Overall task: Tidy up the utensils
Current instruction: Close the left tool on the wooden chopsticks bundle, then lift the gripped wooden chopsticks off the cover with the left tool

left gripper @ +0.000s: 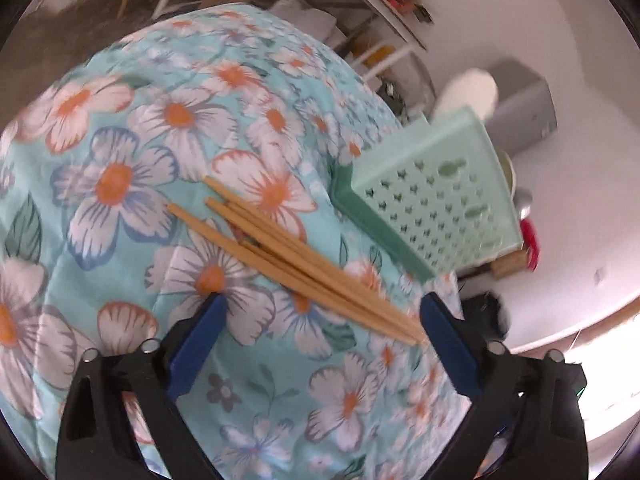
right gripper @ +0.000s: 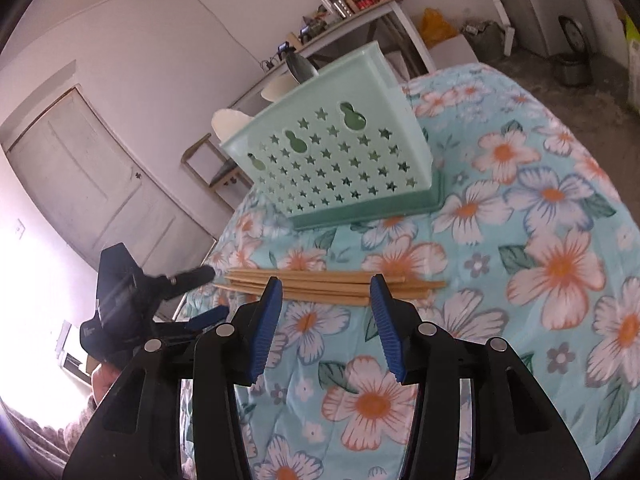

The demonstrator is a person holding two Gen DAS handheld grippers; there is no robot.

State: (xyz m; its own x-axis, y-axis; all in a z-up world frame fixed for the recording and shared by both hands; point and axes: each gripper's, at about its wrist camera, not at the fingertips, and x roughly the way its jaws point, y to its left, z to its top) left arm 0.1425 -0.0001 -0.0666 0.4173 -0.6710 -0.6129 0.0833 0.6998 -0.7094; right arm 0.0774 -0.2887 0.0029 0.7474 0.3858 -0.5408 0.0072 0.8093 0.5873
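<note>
A bundle of several wooden chopsticks [left gripper: 296, 256] lies on the floral tablecloth [left gripper: 132, 208]; it also shows in the right wrist view [right gripper: 332, 286]. A mint-green perforated utensil holder [left gripper: 436, 196] stands beyond them, also in the right wrist view [right gripper: 336, 160], with white utensils poking out of its top. My left gripper [left gripper: 320, 304] is open, its right fingertip touching the near ends of the chopsticks. My right gripper [right gripper: 326, 286] is open, its jaws straddling the middle of the bundle just in front of it. The left gripper [right gripper: 196, 292] shows at the table's left edge.
The table edge falls off at the left of the right wrist view [right gripper: 224, 240]. A shelf with clutter [right gripper: 352, 4] and a door [right gripper: 92, 176] stand behind.
</note>
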